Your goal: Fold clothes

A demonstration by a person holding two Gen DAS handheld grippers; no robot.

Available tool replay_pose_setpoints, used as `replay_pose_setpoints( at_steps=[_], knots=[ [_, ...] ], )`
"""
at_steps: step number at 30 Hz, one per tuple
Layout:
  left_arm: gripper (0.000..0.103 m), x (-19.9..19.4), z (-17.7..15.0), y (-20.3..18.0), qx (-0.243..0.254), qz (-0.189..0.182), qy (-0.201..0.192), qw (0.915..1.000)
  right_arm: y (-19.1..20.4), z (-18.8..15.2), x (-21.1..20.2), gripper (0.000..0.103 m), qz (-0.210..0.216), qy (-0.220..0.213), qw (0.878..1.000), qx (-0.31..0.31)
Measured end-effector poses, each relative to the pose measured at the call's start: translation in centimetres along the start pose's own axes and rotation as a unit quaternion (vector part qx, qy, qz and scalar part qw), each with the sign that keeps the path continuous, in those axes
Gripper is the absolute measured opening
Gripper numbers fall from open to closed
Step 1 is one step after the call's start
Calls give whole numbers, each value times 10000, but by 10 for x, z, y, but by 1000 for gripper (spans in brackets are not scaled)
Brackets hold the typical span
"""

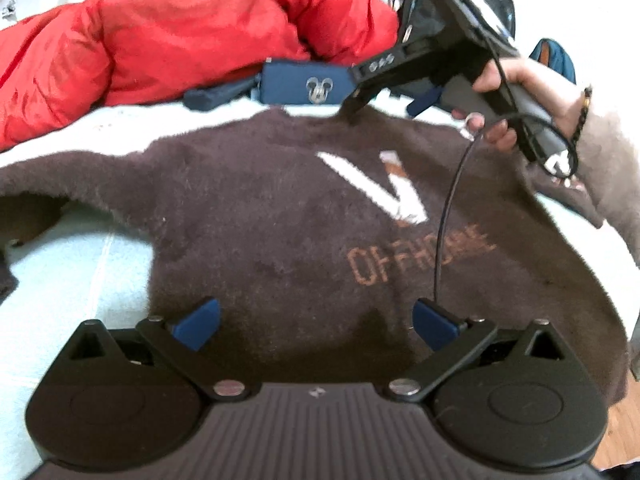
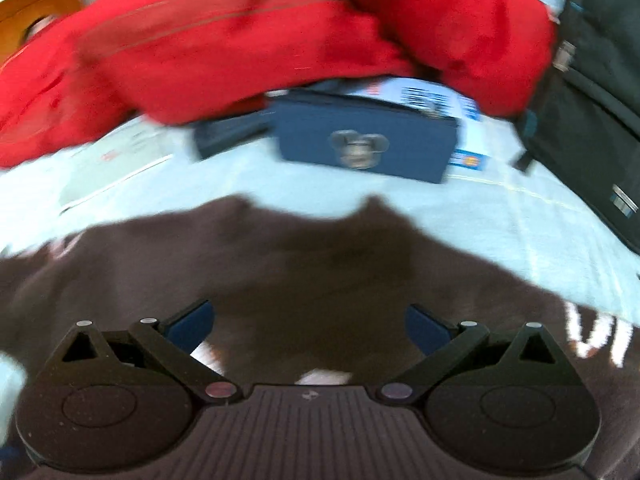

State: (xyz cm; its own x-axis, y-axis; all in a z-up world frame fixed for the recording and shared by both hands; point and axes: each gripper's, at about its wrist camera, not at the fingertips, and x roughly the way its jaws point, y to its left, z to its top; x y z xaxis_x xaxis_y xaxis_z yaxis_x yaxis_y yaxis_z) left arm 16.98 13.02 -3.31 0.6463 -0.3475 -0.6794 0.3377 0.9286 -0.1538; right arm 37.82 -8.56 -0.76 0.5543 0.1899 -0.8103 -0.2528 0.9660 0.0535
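Observation:
A fuzzy brown sweater [image 1: 260, 220] with a white V and orange "OFFHOME" lettering lies spread flat on a pale sheet [image 1: 72, 280]. My left gripper [image 1: 316, 322] hovers open over the sweater's near part, its blue fingertips [image 1: 196, 324] wide apart with nothing between them. A hand holds my right gripper [image 1: 388, 108] at the sweater's far edge, and one finger presses into the fabric there. In the blurred right wrist view, the right gripper [image 2: 310, 326] is open just above the brown sweater [image 2: 320, 260].
A red puffy jacket [image 1: 180, 28] is heaped beyond the sweater. A blue pouch [image 1: 304, 84] with a mouse-ear emblem lies in front of it. A black bag [image 2: 592, 112] sits on the right and papers [image 2: 120, 160] on the left. Wooden floor [image 1: 620, 432] shows past the bed's right edge.

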Motion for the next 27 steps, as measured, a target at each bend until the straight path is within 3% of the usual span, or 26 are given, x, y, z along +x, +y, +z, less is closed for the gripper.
replay_pose_setpoints(
  at_steps=[8,11,16,27],
  knots=[
    [102,-27,-7,2,39,-257,-108,9996,58,-27,8,103,446,584,9962,-472],
    [102,-32,-8,5,15,-303,-158,9994,74,-35,22,103,393,647,9952,-623],
    [102,-33,-8,14,-76,-318,-176,9993,89,-29,48,103,343,262,9965,-722],
    [102,-25,-6,20,-176,-345,-111,9992,120,26,108,103,247,-186,9976,-623]
  ],
)
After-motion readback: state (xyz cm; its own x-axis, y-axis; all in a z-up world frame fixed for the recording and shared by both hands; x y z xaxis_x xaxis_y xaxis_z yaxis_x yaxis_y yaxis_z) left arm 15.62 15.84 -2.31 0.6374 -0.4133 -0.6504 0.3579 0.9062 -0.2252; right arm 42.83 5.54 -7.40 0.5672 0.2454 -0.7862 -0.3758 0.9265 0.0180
